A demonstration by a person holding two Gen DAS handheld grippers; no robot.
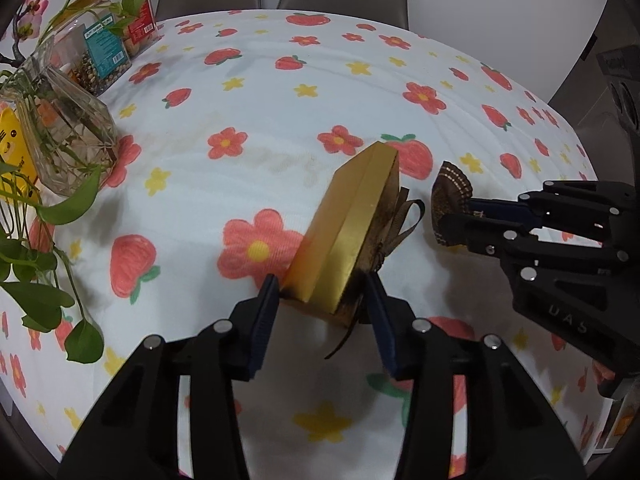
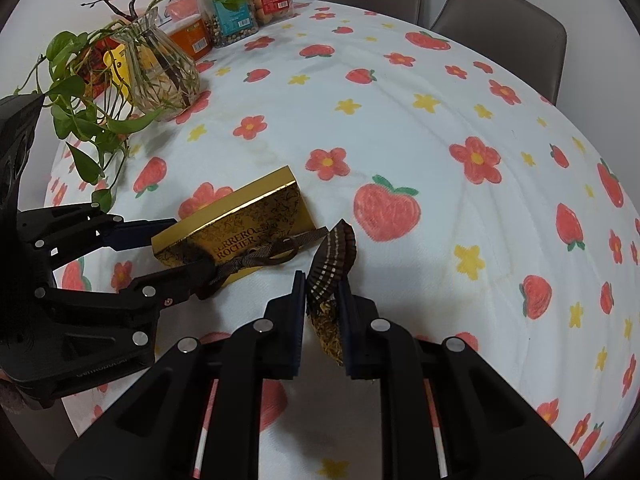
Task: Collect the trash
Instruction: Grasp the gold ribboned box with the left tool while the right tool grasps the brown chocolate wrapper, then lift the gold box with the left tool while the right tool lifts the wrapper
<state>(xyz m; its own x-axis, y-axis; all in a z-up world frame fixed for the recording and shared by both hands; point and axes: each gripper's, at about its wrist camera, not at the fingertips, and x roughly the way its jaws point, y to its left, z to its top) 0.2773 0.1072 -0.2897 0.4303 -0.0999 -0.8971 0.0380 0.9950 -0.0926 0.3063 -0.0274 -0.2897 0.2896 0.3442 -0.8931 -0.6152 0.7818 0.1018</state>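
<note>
My left gripper (image 1: pixel 322 286) is shut on a gold Ferrero Rocher box (image 1: pixel 352 220) with a brown ribbon, held on edge above the tablecloth. The box (image 2: pixel 236 216) and the left gripper (image 2: pixel 178 244) also show at the left of the right wrist view. My right gripper (image 2: pixel 322 284) is shut on a brown pleated paper candy cup (image 2: pixel 334 260) with a scrap of gold foil beneath it. In the left wrist view the cup (image 1: pixel 450 196) sits at the tip of the right gripper (image 1: pixel 460 220), just right of the box.
The table (image 1: pixel 280 92) wears a white cloth with red flowers and strawberries. A glass vase (image 2: pixel 160 72) with trailing green leaves stands at the far left, with snack jars (image 2: pixel 234 20) behind it. Grey chairs (image 2: pixel 500 28) stand along the far side.
</note>
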